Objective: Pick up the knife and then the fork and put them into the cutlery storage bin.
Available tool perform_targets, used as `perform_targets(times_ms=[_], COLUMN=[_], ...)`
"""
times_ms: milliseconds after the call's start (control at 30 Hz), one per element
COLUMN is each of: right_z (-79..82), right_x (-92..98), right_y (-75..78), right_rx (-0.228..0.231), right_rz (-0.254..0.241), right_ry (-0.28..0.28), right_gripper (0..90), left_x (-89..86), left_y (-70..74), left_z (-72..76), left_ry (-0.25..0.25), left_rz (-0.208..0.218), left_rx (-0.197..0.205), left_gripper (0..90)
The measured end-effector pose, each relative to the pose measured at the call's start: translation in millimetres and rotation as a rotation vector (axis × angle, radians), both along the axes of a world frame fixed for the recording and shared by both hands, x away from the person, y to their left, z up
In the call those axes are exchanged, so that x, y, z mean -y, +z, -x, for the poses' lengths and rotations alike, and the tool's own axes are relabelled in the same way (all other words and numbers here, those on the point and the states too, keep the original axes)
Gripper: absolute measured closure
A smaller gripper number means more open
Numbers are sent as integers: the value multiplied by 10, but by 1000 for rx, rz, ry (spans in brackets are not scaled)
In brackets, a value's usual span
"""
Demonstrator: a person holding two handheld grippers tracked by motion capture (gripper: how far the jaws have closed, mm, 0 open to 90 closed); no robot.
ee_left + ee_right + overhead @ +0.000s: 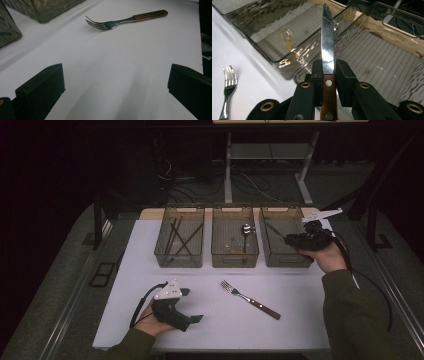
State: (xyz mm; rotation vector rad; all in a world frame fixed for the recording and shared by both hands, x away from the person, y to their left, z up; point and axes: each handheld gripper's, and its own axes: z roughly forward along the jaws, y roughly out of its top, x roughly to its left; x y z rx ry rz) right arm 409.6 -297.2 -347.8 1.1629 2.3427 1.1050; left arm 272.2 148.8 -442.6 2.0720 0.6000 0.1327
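Right gripper (328, 72): 2 black jaws closed on a knife (327, 50), pads pressed against it where the steel blade meets the riveted wooden handle. Blade pointing straight out ahead of the jaws, tip over the right-hand bin (387, 45), handle running back between the jaws. In the high view, same gripper (292, 239) held in the person's right hand (327, 256) at the near right corner of that bin (285, 255), knife blade (274, 230) slanting in over its rim toward the middle.

Left gripper (115, 90): jaws spread wide, nothing between them but bare white tabletop (125, 75). In the high view, resting low at the near left of the table in the left hand (152, 324), jaws (189, 305) aimed toward the right.

Fork (248, 299) with a wooden handle lying flat on the white table (300, 290), between the 2 grippers, tines toward the bins; seen ahead of the left jaws (125, 21) and at the lower left of the right gripper view (228, 87).

3 smoky clear bins in a row at the far edge: left one (160, 251) holding thin dark sticks (180, 240), middle one (217, 254) holding a spoon (246, 229), right one taking the knife.
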Motion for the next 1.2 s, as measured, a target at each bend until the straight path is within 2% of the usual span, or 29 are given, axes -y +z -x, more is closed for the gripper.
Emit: perform_targets(times_ms=[400,567,900,1067,1200], right_z=[-273,-390,-626,-698,-732], right_x=[190,238,253,231,205], right_y=[-98,-122,-191,-278,-325], right_rx=[-47,-64,-98,-126,-141], right_rz=[-9,4,16,18,39], right_ry=[-68,-82,-110,-126,-140], right_gripper=[771,771,770,770,770], left_x=[-9,-13,-23,-18,-15], left_y=[-4,-11,-13,-14,-13], left_z=[-10,-23,-33,-29,-26], left_ry=[6,5,3,3,3], left_rz=[2,5,-1,0,-3], left_rx=[-4,-8,-8,-7,-8], left_gripper=[0,0,0,0,0])
